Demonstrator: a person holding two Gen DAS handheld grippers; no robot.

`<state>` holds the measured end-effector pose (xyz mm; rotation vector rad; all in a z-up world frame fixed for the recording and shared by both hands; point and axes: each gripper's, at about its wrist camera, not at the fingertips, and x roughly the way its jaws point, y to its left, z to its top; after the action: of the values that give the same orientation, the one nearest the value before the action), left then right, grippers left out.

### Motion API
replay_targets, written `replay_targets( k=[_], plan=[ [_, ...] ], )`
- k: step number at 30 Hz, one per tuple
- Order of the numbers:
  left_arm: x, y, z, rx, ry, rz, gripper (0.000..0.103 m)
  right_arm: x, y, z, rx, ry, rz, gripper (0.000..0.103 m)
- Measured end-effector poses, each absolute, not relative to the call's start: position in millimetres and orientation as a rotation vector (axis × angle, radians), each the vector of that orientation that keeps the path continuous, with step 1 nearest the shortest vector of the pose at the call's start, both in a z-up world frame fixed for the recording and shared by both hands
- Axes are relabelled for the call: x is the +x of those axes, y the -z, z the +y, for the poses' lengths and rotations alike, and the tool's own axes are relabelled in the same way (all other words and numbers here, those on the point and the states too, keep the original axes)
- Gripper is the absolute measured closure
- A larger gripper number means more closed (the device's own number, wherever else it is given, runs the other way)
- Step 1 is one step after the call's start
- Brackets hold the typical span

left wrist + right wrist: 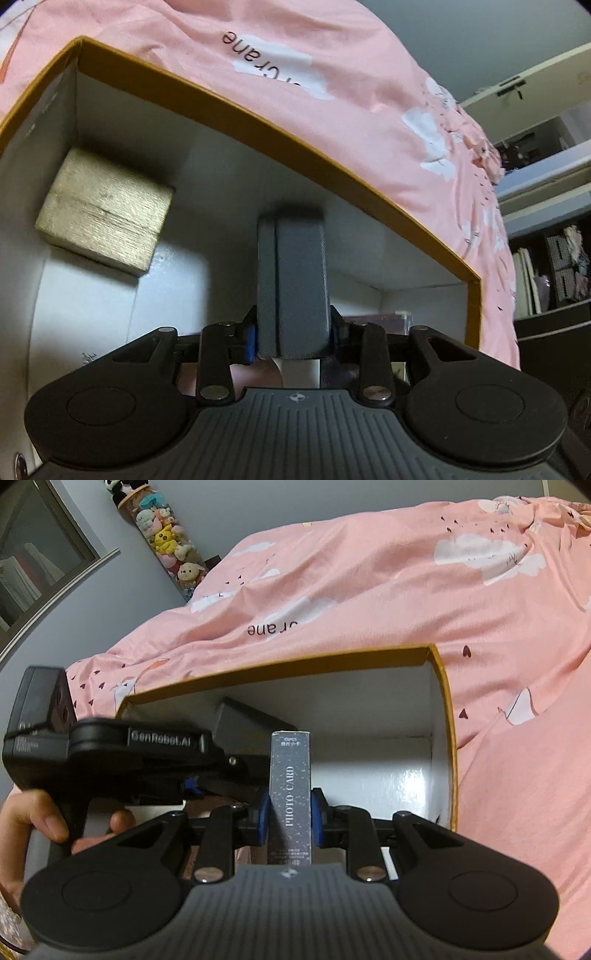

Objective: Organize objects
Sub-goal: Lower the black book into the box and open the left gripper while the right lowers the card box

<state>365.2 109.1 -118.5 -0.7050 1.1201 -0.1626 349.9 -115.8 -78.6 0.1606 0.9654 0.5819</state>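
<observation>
while over the box, photo card pack sits between fingers.

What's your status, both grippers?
Left gripper around grey textured case, grip unclear. Right gripper shut on speckled photo-card box. Both at orange-rimmed white box; gold block in corner.

Black gripper, blue fingers, silver screws, "GenRobot.AI" marking.

The gold block sits in the box's far-left corner (apparently touching both walls), on the bedspread.
</observation>
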Motion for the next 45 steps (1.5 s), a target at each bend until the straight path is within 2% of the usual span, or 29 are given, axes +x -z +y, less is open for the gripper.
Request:
replay_targets(
  k=[3,7,11,16,20,27,32,40,45],
  plan=[
    [363.3,111.9,109.7,-0.684,0.178,1.123,0.035,351.6,82.0,-116.9,0.166,-0.579,0.974,0.079],
    [362.0,102.8,110.6,-0.606,0.198,1.147,0.032,354.1,83.7,-118.1,0.176,-0.582,0.98,0.079],
    [360.5,100.2,115.3,-0.581,0.219,1.184,0.038,356.8,84.1,-117.7,0.201,-0.593,0.982,0.079],
    [351.8,95.9,129.7,-0.641,0.201,1.162,0.039,356.8,81.6,-111.8,0.205,-0.631,0.965,0.079],
    [344.0,81.3,131.8,-0.572,0.16,1.127,0.04,358.6,82.5,-101.3,0.19,-0.651,0.962,0.079],
    [347.5,70.9,132.2,-0.526,0.194,1.089,0.06,365.5,85.0,-91.9,0.173,-0.667,0.968,0.079],
    [357.7,75.9,120.6,-0.482,0.192,1.091,0.067,368.6,86.3,-90.0,0.146,-0.678,0.976,0.079],
    [368.4,90.2,110.5,-0.342,0.082,1.135,0.07,376.8,87.7,-100.8,0.144,-0.594,0.987,0.079],
    [367.3,86.7,114.9,-0.375,0.104,1.114,0.07,384.2,90.5,-100.9,0.154,-0.586,1.002,0.079]
  ],
)
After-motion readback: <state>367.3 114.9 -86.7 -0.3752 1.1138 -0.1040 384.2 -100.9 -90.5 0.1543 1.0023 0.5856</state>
